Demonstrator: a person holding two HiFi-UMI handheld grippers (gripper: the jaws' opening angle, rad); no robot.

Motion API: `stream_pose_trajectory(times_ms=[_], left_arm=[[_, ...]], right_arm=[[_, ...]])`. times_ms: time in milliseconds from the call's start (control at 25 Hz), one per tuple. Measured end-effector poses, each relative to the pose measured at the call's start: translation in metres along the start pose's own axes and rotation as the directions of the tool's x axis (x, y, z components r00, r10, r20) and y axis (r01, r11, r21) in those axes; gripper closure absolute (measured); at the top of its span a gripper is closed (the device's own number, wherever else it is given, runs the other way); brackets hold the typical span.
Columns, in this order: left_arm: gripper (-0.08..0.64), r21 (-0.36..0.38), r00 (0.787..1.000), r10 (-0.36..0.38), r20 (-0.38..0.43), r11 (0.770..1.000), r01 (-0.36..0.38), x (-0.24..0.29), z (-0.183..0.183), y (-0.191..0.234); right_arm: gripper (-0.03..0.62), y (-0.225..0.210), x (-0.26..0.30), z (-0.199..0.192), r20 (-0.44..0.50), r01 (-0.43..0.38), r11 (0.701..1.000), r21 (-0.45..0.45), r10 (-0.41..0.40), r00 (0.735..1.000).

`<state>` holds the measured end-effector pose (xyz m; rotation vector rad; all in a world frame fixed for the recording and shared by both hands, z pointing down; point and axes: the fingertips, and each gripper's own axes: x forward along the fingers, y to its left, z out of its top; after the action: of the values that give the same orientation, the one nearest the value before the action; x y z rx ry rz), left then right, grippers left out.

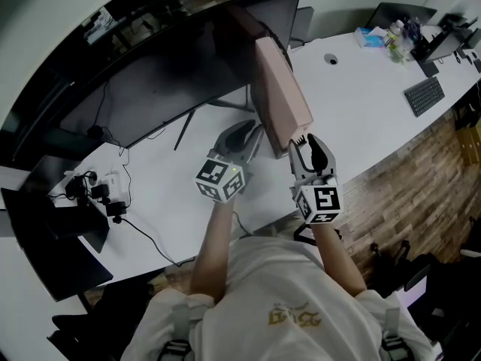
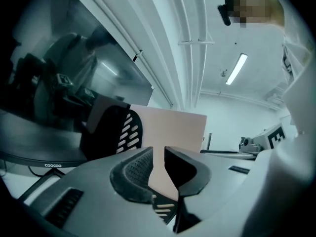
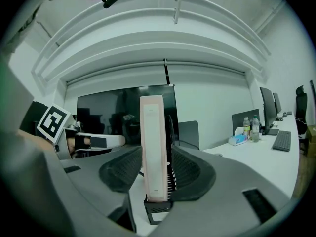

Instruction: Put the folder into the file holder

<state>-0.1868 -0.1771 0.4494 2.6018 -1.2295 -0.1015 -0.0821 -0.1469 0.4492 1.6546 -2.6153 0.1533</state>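
Honestly, with right gripper (image 1: 310, 150) jaws clamping the pale-pink cardboard folder (image 3: 151, 132) upright in the black mesh file holder (image 3: 158, 212) at twelve o'clock, left gripper (image 2: 159, 154) jaws nearly closed, hold unclear, I fear a skewed release topples it.

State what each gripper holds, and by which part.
Right gripper: the pink folder, by its spine. Left gripper: cannot be told.

Left forearm (image 1: 210, 239) and right forearm (image 1: 340, 256), both bare, reach forward over the near edge of the white table (image 1: 361, 96). Left gripper (image 1: 242, 138): angled toward the right one, jaws a narrow slit apart; whether they grip anything is unclear. Right gripper (image 1: 309, 150): close beside it, pointing away from the body, pads clamped on the spine of the tall pink folder (image 3: 151, 147).
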Motion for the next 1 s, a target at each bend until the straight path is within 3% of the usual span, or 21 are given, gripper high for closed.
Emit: stream_pose_trajectory(times_ms=[240, 360, 640, 880, 1000], left_arm=[[0.543, 0.002, 0.990, 0.138, -0.040, 0.990, -0.139, -0.021, -0.009, 0.014], [0.543, 0.005, 0.987, 0.155, -0.053, 0.988, -0.155, -0.028, -0.012, 0.013], [0.543, 0.019, 0.985, 0.167, -0.051, 0.986, -0.166, -0.031, -0.011, 0.010], [0.543, 0.012, 0.980, 0.190, -0.052, 0.982, -0.190, -0.036, -0.011, 0.015], [0.545, 0.007, 0.985, 0.162, -0.059, 0.987, -0.162, -0.034, -0.012, 0.010]], right_arm=[[0.465, -0.010, -0.014, 0.005, 0.010, 0.033, 0.999, 0.018, -0.033, 0.999], [0.583, -0.017, -0.020, 0.000, -0.009, 0.070, 0.997, 0.012, -0.070, 0.998], [0.583, -0.027, -0.024, 0.004, 0.023, 0.072, 0.994, 0.087, -0.074, 0.997], [0.583, -0.025, -0.020, -0.002, -0.029, 0.041, 0.999, 0.034, -0.040, 0.999], [0.583, -0.027, -0.019, -0.002, -0.031, 0.044, 0.998, 0.045, -0.043, 0.999]])
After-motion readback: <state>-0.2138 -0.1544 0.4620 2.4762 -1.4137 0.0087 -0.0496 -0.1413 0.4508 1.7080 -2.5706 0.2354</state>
